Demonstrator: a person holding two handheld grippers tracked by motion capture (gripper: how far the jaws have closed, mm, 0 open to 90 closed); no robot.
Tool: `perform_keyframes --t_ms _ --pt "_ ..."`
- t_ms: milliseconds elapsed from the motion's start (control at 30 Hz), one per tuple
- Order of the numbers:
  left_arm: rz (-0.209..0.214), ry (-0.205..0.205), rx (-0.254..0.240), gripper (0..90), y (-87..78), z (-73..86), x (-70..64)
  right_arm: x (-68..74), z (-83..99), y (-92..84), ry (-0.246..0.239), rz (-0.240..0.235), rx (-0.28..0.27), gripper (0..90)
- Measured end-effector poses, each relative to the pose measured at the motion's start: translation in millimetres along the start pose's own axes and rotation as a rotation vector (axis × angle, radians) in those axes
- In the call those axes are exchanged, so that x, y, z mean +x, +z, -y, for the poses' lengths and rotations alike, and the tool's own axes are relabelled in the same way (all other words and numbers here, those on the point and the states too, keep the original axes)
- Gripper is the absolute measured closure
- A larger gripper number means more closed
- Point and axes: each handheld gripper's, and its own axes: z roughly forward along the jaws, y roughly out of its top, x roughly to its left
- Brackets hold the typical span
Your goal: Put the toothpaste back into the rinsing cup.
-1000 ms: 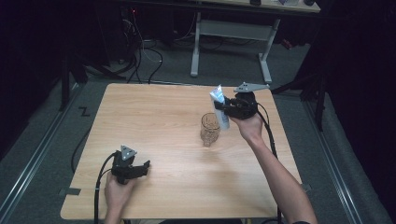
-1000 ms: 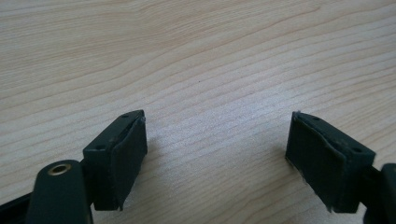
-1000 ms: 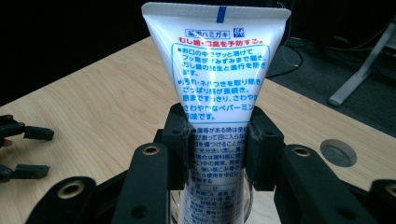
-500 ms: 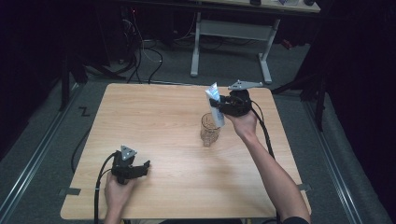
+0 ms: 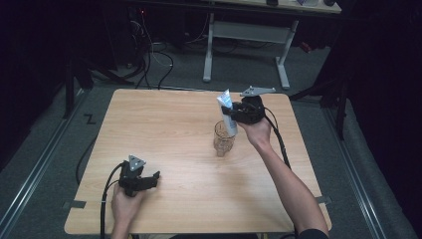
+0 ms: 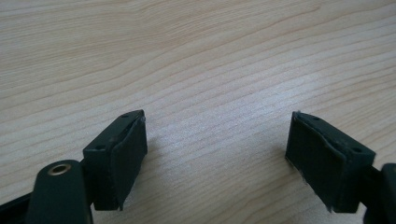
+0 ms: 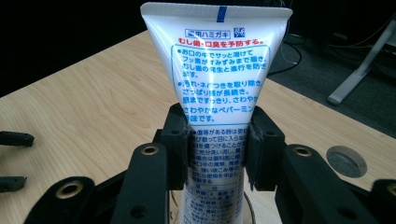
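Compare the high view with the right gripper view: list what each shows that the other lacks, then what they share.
High view alone: the clear ribbed glass cup standing under the tube, the person's forearms, the left tool resting near the front edge, its jaws apart, and the white-legged desk behind.

Right gripper view alone: the blue and red Japanese print on the tube and a round grey grommet in the tabletop.

Both: the white plastic toothpaste tube clamped in the right tool, crimped end up, above the light wooden table.
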Motion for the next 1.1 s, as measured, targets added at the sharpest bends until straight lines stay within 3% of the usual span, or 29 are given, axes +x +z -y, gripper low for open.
perform_keyframes --t_ms 1100 --pt "0.001 -0.002 -0.001 20.6 0.1 0.1 -0.1 -1.7 16.7 20.1 0.015 0.008 0.04 64.8"
